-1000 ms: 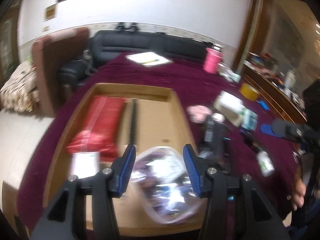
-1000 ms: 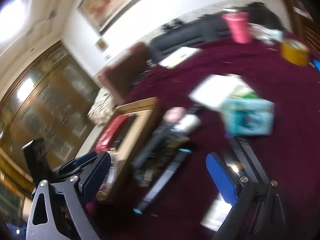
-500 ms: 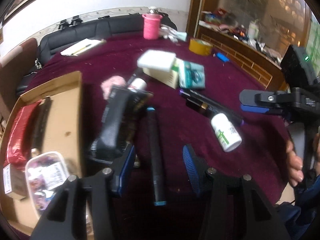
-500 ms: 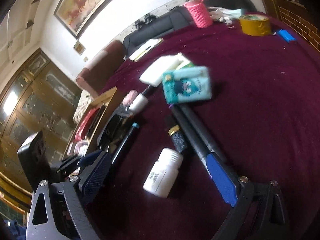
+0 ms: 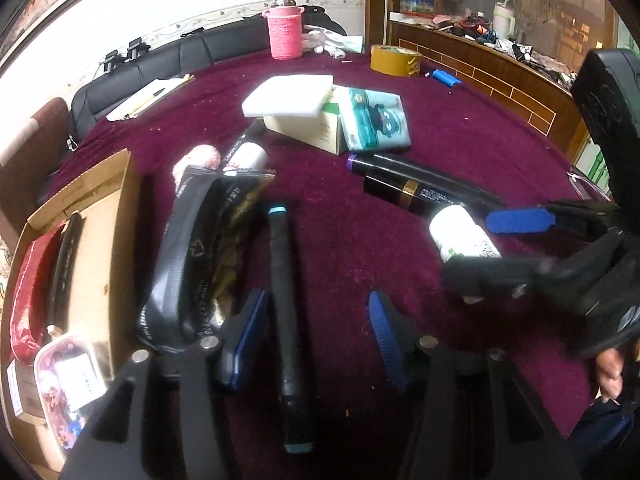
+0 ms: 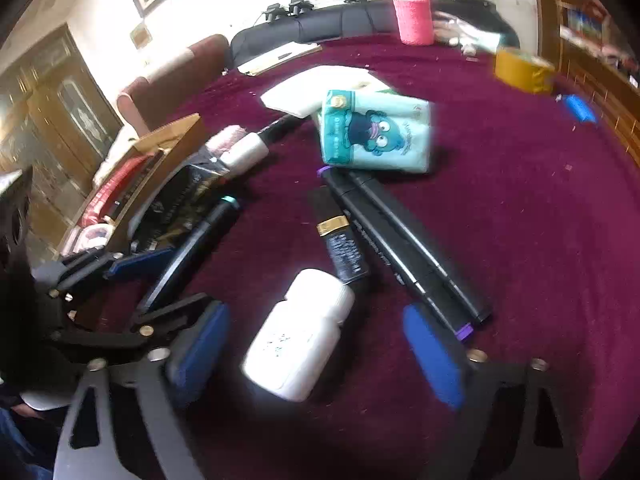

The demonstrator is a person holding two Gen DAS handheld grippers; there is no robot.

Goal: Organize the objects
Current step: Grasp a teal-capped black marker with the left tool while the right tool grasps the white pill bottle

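Note:
My left gripper (image 5: 316,340) is open, its jaws either side of a long black tube with teal ends (image 5: 286,320) lying on the maroon table (image 5: 460,136). My right gripper (image 6: 316,352) is open around a white pill bottle (image 6: 300,332) lying on its side; the bottle also shows in the left wrist view (image 5: 462,236). A cardboard box (image 5: 100,240) at the left holds a red pouch (image 5: 28,288) and a clear plastic container (image 5: 68,372). A black pouch (image 5: 200,252) lies beside the box.
Black cosmetic boxes (image 6: 400,248), a teal tissue pack (image 6: 376,136), a white foam block on a carton (image 5: 292,96), a pink cup (image 5: 285,32), a yellow tape roll (image 5: 394,60) and a blue lighter (image 5: 446,78) lie on the table. A black sofa (image 5: 160,68) stands behind.
My left gripper left the clear container in the box and swung right over the black tube. My right gripper moved in and down around the white bottle.

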